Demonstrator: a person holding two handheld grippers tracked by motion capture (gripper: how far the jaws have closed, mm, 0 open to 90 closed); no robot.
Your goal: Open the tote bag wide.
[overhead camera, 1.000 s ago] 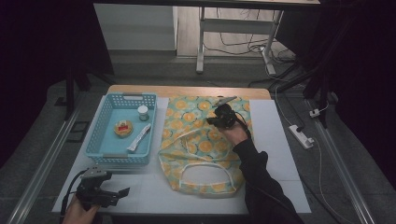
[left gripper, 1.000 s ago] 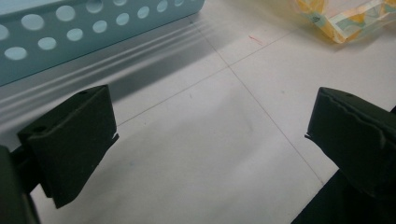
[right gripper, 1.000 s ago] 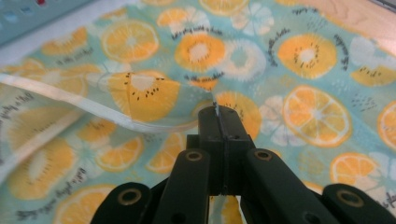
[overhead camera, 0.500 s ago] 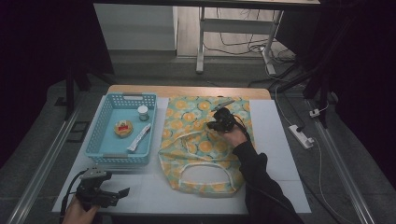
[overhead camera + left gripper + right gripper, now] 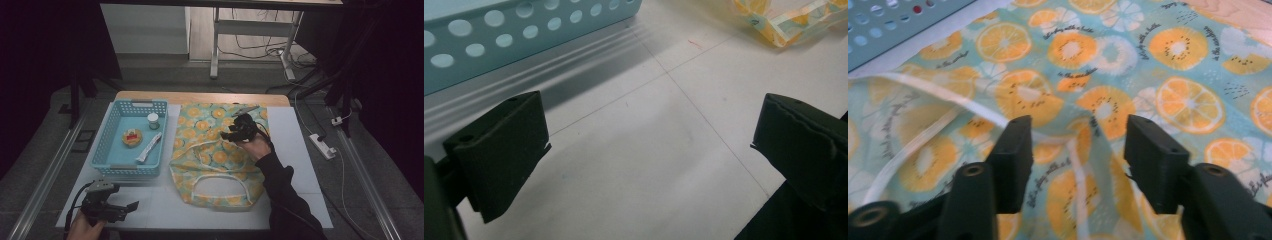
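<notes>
Your right tongs (image 5: 1075, 145), jaws just opening and half-wide over a fold of the fruit-print bag (image 5: 215, 150), must re-grip it while your left tongs (image 5: 117, 207) wait wide, near the bag's handle end.

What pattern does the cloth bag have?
Orange and kiwi slices on teal, on the cloth bag; clearest in the right gripper view.

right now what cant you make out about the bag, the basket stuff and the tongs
- Small jar, round tub and white tube in the blue basket, high view: too small to read labels.
- Fruit-print bag, high view: the sleeve hides its right side.
- Right tongs, just opening: whether fabric touches the pads is unclear.
</notes>
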